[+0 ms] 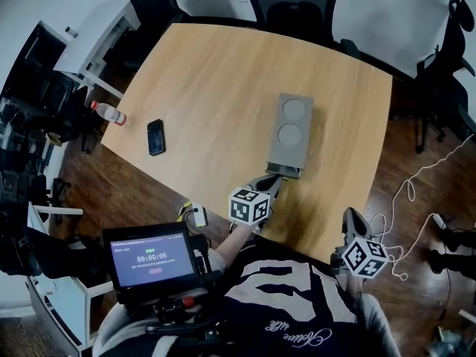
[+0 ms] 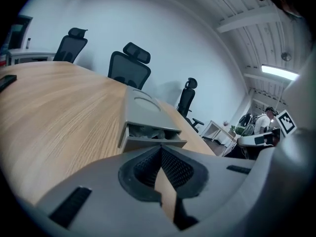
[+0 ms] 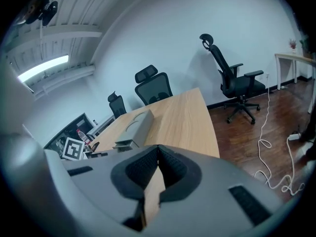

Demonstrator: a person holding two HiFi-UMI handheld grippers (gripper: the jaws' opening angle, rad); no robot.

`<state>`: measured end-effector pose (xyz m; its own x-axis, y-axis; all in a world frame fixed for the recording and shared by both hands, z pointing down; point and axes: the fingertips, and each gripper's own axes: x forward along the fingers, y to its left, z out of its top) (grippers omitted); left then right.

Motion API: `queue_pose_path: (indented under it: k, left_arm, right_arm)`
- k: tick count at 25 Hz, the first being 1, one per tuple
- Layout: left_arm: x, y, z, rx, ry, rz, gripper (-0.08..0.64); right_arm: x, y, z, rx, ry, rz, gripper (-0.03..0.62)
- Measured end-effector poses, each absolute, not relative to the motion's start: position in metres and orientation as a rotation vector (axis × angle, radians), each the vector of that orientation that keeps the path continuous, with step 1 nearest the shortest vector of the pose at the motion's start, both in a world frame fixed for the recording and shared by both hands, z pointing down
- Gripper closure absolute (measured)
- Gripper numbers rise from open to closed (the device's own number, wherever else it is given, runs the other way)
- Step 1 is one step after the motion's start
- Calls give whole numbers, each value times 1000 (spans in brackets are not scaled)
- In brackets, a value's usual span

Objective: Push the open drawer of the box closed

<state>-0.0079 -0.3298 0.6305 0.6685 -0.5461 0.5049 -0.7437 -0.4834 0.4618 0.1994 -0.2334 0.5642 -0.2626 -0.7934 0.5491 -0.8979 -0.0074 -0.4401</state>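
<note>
We see a wide wooden table (image 1: 223,88) filling most of the head view, with dark office chairs (image 1: 294,10) ranged along its far edge. On the right half of the table lies the grey box (image 1: 291,132), long and flat, with two round recesses in its top. Its drawer (image 1: 284,171) sticks out a little from the near end, towards us. In the left gripper view we can make out something crumpled inside the open drawer (image 2: 153,141).

The left gripper (image 1: 274,184) points at the drawer front and sits just before it. We cannot tell whether it touches. Its jaws are pressed together at the tips with nothing between them (image 2: 161,149). The right gripper (image 1: 349,216) hangs off the table's near right corner, well apart from the box, and its jaws are likewise together and empty (image 3: 158,147).

At lower left we see a dark screen (image 1: 152,255) showing a timer. A white cable (image 1: 416,192) trails beside the table's right edge. A black phone (image 1: 155,137) lies flat near the left edge, and a small bottle (image 1: 108,113) lies on its side at the left corner.
</note>
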Motion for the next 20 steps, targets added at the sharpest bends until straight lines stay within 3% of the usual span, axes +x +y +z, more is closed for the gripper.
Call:
queue_pose_path:
  k: [10,20]
  left_arm:
    - [4,-358,630,2298,-974,465,558]
    - [-9,-320,595,2366,-952,386,558]
  right_arm:
    - [206,-220,573,1818,-2057,1156,594]
    - [167,-226,567,1734,-2125,1109,594]
